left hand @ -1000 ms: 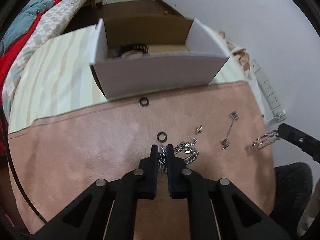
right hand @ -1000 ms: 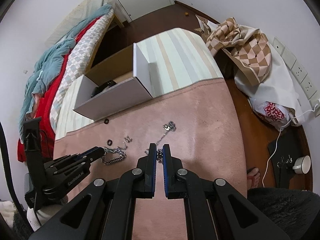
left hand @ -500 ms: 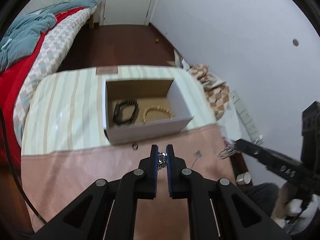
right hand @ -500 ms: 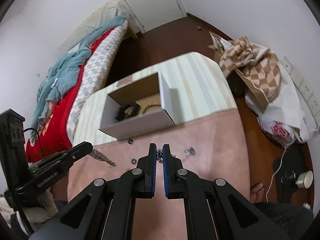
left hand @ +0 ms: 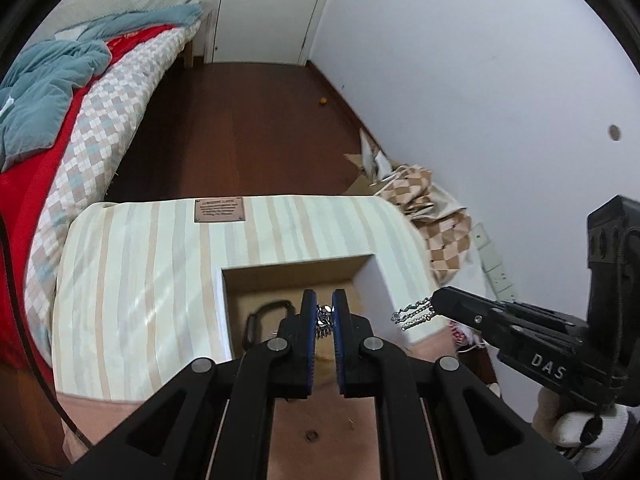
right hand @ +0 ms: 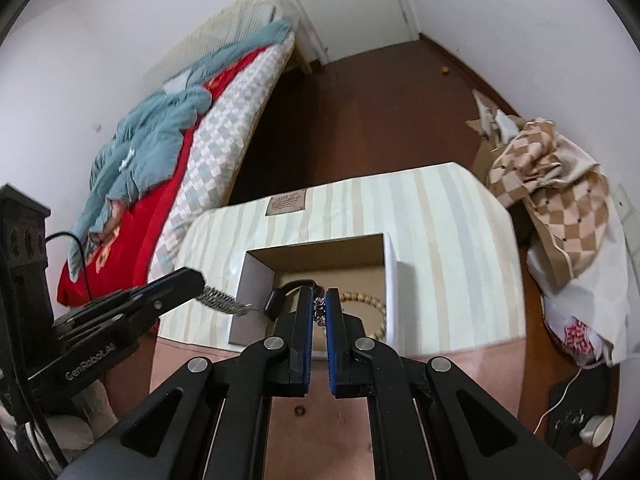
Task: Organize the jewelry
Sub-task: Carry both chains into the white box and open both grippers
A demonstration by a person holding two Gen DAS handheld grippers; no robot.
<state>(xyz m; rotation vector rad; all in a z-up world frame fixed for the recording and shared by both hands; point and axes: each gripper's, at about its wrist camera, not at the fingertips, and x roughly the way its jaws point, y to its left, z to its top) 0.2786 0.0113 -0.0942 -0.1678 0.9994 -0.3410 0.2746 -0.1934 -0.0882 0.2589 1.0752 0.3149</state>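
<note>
Left gripper (left hand: 324, 316): raised over the open box (left hand: 382, 280), aimed down into it; clenched on a silver chain (left hand: 323, 320) pinched between its 2 blue-faced fingers (left hand: 307, 312).
Right gripper (right hand: 319, 312): held level beside the left one, over the same box; clenched on a second chain (right hand: 319, 314), whose loose loops hang off its tip (left hand: 414, 314) in the left view.
Box contents: a black band (right hand: 276, 300) at the left, a beaded bracelet (right hand: 366, 300) at the right, both partly covered by the fingers.
Mat (right hand: 460, 360): pink, under the grippers; 1 small ring (right hand: 298, 411) lies on it.
Hard to make out: each chain's length, most of it hidden between the pads; the box's near wall, behind the grippers.
Hand (left hand: 576, 424): white-gloved, cut off at the frame's edge.
</note>
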